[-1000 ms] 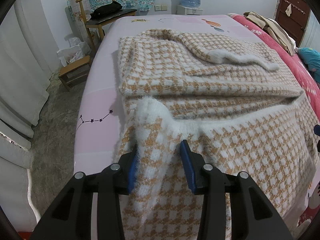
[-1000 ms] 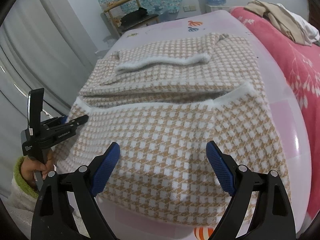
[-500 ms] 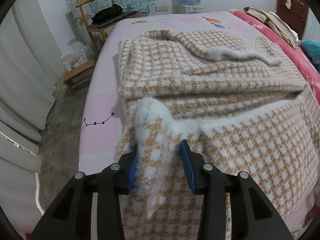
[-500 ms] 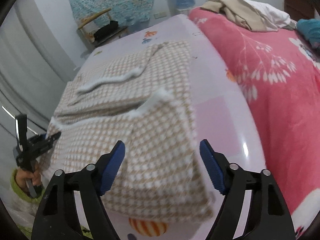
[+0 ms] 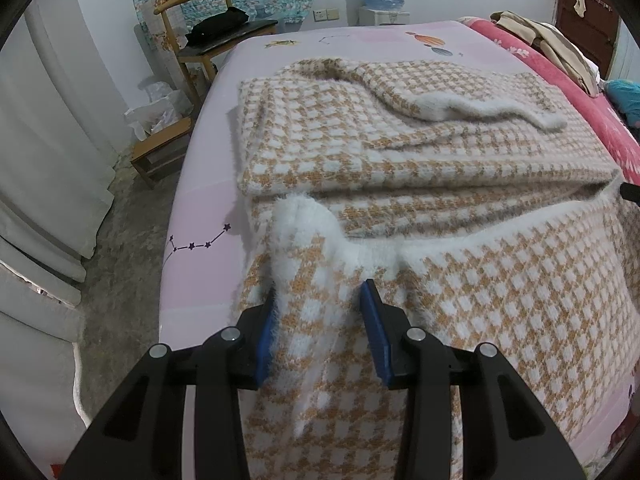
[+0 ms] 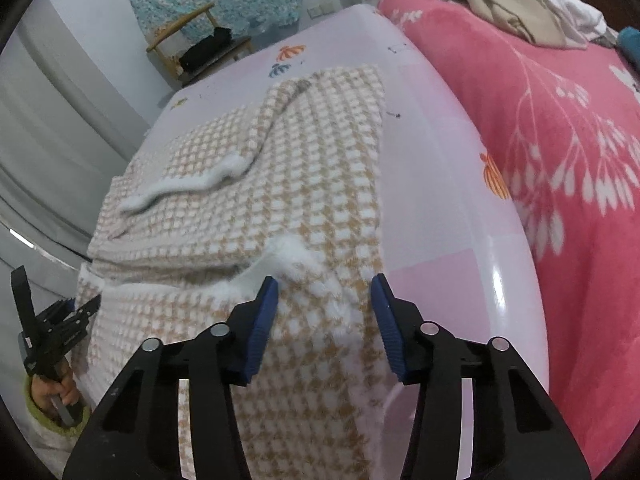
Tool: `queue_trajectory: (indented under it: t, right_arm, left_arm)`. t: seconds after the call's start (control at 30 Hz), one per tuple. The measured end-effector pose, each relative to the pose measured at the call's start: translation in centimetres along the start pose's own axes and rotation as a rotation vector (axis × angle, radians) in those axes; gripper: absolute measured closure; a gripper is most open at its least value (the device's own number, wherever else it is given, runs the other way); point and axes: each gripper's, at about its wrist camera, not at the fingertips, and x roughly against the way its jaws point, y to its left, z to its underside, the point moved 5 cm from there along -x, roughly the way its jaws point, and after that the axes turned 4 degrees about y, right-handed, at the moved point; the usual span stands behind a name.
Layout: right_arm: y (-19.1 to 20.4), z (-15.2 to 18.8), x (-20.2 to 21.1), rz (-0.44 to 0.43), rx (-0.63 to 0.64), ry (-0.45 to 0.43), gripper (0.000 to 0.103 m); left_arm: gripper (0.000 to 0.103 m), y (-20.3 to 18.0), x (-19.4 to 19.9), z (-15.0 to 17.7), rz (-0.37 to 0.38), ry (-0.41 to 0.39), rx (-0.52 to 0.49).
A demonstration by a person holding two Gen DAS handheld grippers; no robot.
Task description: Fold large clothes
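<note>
A tan-and-white checked sweater (image 5: 400,152) lies partly folded on the pink bed sheet (image 5: 200,208), its fluffy white hem turned up toward me. My left gripper (image 5: 318,312) is shut on the hem's left corner, the knit bunched between its blue pads. In the right wrist view the same sweater (image 6: 280,184) spreads away, and my right gripper (image 6: 324,300) straddles the hem's right corner. Its jaws are closing with the fabric between them; the right pad (image 6: 384,312) stands just off the cloth's edge. The left gripper (image 6: 86,306) shows far left, held by a hand (image 6: 52,396).
A red flowered blanket (image 6: 560,160) covers the bed's right side, with a pile of beige clothes (image 5: 552,40) on it. Left of the bed stand a wooden chair (image 5: 208,32) and a low stool (image 5: 160,148) on the bare floor. White curtains (image 5: 48,140) hang at far left.
My right gripper has slid right along the hem to its right corner, and its jaws have narrowed around the cloth. The left gripper has kept its grip and its place.
</note>
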Motion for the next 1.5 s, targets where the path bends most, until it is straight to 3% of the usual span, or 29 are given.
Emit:
queue_trajectory:
  t: [0.27, 0.6, 0.87, 1.23, 1.5]
  right_arm:
    - [0.3, 2.5, 1.0, -0.014, 0.024, 0.053, 0.066]
    - [0.7, 0.8, -0.4, 0.01, 0.038, 0.052, 0.071]
    - [1.6, 2.0, 0.1, 0.043, 0.084, 0.059, 0.08]
    - [1.6, 1.7, -0.6, 0.091, 0.091, 0.041, 0.081]
    - [3.2, 2.1, -0.1, 0.14, 0.177, 0.017, 0.086]
  left_arm:
    - [0.065, 0.0, 0.1, 0.0, -0.007, -0.003, -0.01]
    - [0.065, -0.2, 0.1, 0.0, -0.012, -0.005, -0.008]
    - [0.065, -0.1, 0.0, 0.0, -0.012, -0.005, -0.011]
    - [0.065, -0.1, 0.0, 0.1, 0.003, -0.006, 0.003]
    - [0.065, -0.1, 0.0, 0.0, 0.002, -0.005, 0.005]
